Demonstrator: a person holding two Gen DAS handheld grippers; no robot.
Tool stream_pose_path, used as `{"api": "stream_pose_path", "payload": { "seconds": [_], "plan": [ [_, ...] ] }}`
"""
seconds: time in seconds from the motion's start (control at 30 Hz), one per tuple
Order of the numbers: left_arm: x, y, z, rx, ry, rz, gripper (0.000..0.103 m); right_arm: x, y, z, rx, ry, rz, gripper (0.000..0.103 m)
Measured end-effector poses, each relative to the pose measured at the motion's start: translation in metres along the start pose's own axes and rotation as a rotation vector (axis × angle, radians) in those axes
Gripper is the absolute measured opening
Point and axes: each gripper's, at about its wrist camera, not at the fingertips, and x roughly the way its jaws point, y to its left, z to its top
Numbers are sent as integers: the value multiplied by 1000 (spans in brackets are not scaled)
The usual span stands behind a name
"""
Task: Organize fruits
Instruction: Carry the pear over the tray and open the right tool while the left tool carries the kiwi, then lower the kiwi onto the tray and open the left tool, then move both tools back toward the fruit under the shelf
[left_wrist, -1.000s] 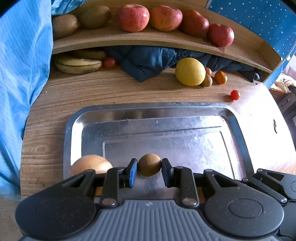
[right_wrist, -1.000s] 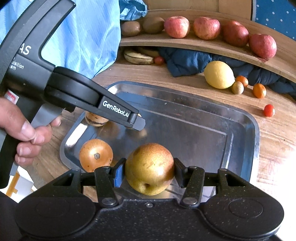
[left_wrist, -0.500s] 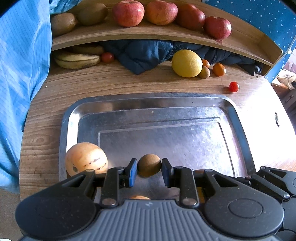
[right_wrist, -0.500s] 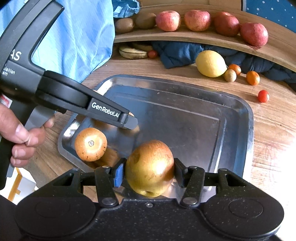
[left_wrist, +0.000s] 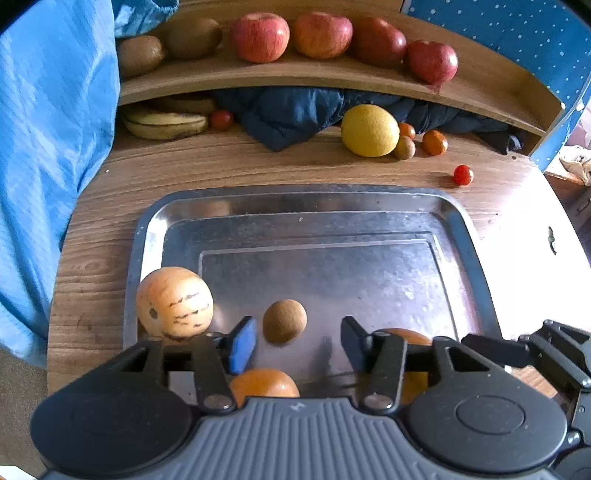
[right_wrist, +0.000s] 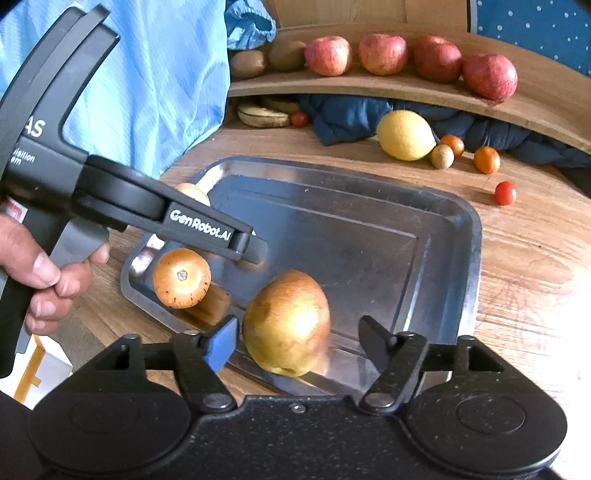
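Both tongs released: left (left_wrist: 298, 341) by small brown fruit (left_wrist: 284, 320); right (right_wrist: 297, 341) by russet pear (right_wrist: 287, 322).

Metal tray (left_wrist: 476, 258): silver-grey. Round fruit (left_wrist: 174, 303) at the tray's near left corner: pale orange with dark purple streaks. Small ball-shaped fruit (left_wrist: 284, 320): matt brown. Pear (right_wrist: 287, 322): yellow-green, russet blush. Lemon (left_wrist: 369, 130) near the table's far edge: yellow. Apples (left_wrist: 322, 34) on the shelf: red, streaked pink. Cherry tomato (left_wrist: 463, 174): red. Cloth (left_wrist: 295, 110): navy. Sleeve (left_wrist: 44, 147): light blue, fine stripes.
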Motion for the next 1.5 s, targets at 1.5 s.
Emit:
{"api": "stream_pose_path", "payload": {
  "seconds": [1.5],
  "plan": [
    [-50, 68, -28, -29, 41, 179, 102, -17, -16, 12, -7, 10, -234, 102]
  ]
}}
